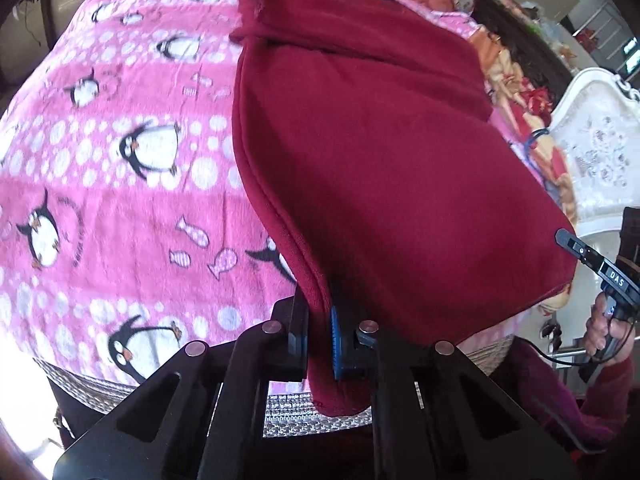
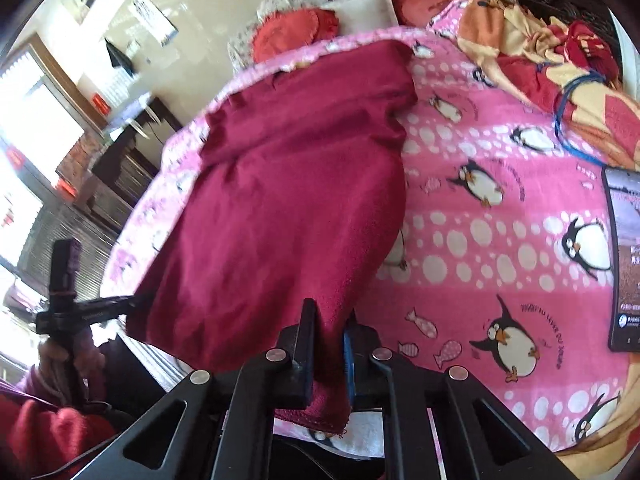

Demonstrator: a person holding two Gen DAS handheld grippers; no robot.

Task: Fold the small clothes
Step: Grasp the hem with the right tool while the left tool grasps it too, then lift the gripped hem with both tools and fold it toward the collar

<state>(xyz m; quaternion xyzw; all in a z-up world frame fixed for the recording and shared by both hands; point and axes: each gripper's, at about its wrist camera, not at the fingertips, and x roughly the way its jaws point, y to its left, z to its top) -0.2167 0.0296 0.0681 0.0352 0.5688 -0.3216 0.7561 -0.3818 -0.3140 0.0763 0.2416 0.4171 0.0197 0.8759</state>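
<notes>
Two corners of the dark red garment (image 1: 360,152) are already pinched: the left gripper (image 1: 320,340) is clamped on the near hem at one side, and the right gripper (image 2: 330,344) is clamped on the near hem at the other, cloth bunched between each pair of pads. The garment lies on the pink penguin blanket (image 1: 120,140) spread over a bed, its near edge raised off the blanket and its far part resting flat. Judging from this, the fold is at its start: the grasp is made, the hem is lifted, but it is not yet carried over onto the far part, and any further folds and smoothing remain. Which kind of garment it is cannot be told; a narrower portion at the far end may be a sleeve or leg. How many layers each gripper holds is hidden by the fingers. A phone (image 2: 624,256) lies on the blanket, cut off at the right wrist view's edge.
</notes>
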